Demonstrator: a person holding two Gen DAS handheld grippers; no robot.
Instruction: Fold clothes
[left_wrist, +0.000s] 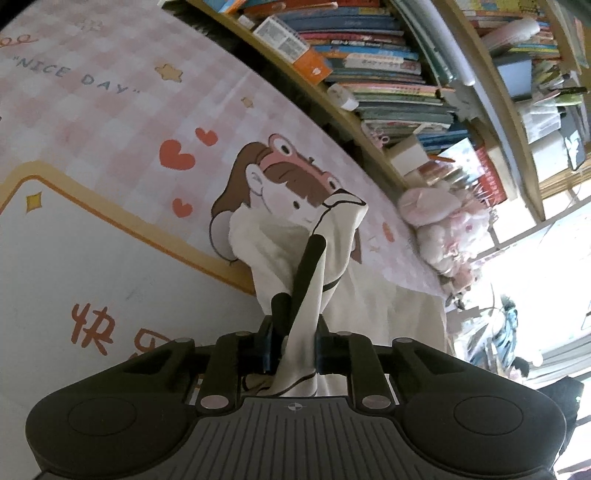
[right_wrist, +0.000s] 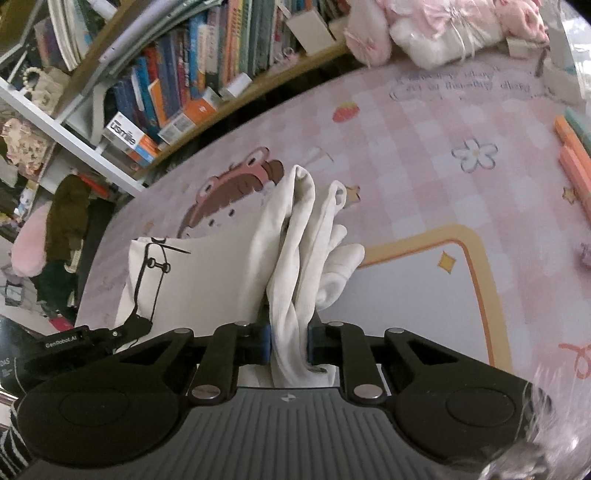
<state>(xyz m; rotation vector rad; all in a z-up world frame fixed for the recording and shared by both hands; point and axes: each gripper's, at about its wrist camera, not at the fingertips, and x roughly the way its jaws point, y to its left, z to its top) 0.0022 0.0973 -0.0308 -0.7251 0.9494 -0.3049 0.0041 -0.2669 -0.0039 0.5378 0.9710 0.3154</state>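
- My left tool (left_wrist: 295, 291) is clamped on a bunch of the cream garment (left_wrist: 332, 314); the cloth runs up between the two fingers (left_wrist: 312, 258) and spills out past their tips.
- My right tool (right_wrist: 290, 332) is likewise closed tight on a twisted, ribbed fold of the same garment (right_wrist: 295, 240), which stands up in a ridge ahead of it (the finger ends are buried in cloth, so I cannot see them).
- The garment lies on the worktop (left_wrist: 110, 110), over the pink checked mat (right_wrist: 424, 147) and partly covering its cartoon girl (left_wrist: 273, 181).
- Only the right wrist view shows the flat stretch of cloth with a black line drawing (right_wrist: 151, 273) on it, and my other tool's black body gripping that edge at lower left.
- Only the right view shows the orange markers (right_wrist: 572, 158) at the far right of the mat.
- Only the left view shows the words "NICE DAY" (left_wrist: 77, 75) and the red hearts (left_wrist: 177, 155) printed on the mat.
- Both views take in the crowded bookshelf (left_wrist: 369, 55) behind the worktop and the pink plush toy (left_wrist: 436, 218) at its far end.
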